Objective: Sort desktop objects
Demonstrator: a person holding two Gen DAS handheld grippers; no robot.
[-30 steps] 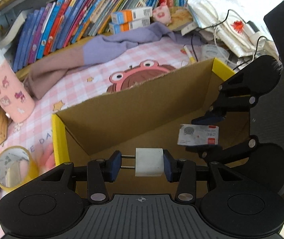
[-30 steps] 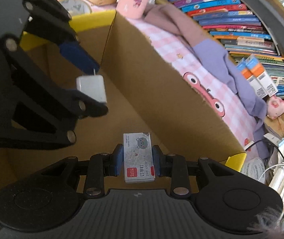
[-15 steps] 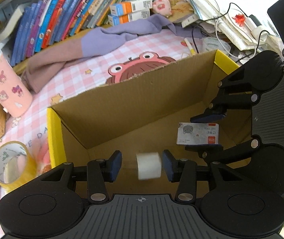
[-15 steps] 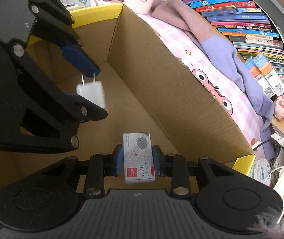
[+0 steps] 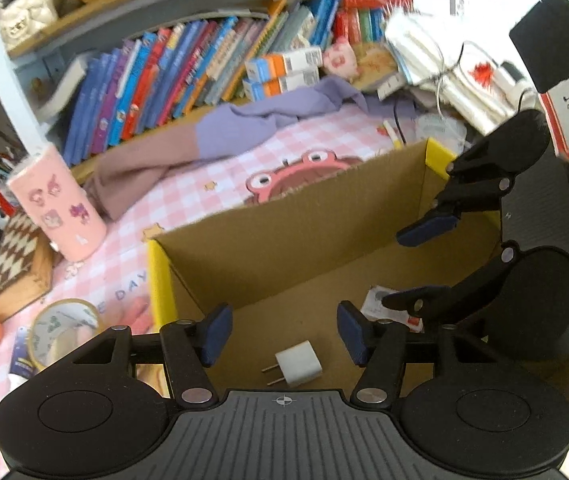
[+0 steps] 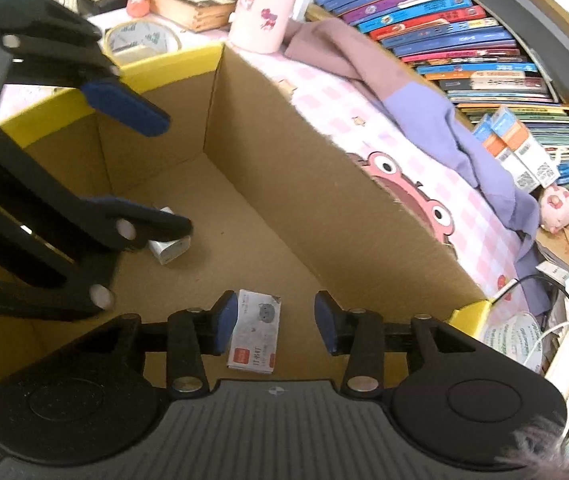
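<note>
A cardboard box [image 5: 304, 240] with yellow flap edges stands on the pink checked desk mat; it also shows in the right wrist view [image 6: 324, 184]. A white plug adapter [image 5: 298, 364] lies on the box floor below my open, empty left gripper [image 5: 280, 332]; it also shows in the right wrist view [image 6: 168, 246]. A small white staples box [image 6: 254, 336] with a red label lies on the box floor under my open, empty right gripper [image 6: 274, 328]; it also shows in the left wrist view [image 5: 376, 304], partly hidden by the right gripper.
A roll of tape [image 5: 62, 328], a pink cup [image 5: 58, 208] and a checkered wooden box [image 5: 16, 256] stand left of the cardboard box. A purple cloth [image 5: 220, 140] and rows of books [image 5: 188, 76] lie behind. Cables and papers [image 5: 444, 68] fill the back right.
Both grippers opened and rose. The plug adapter fell from the left gripper onto the box floor. The staples box left the right gripper and now lies on the box floor.
</note>
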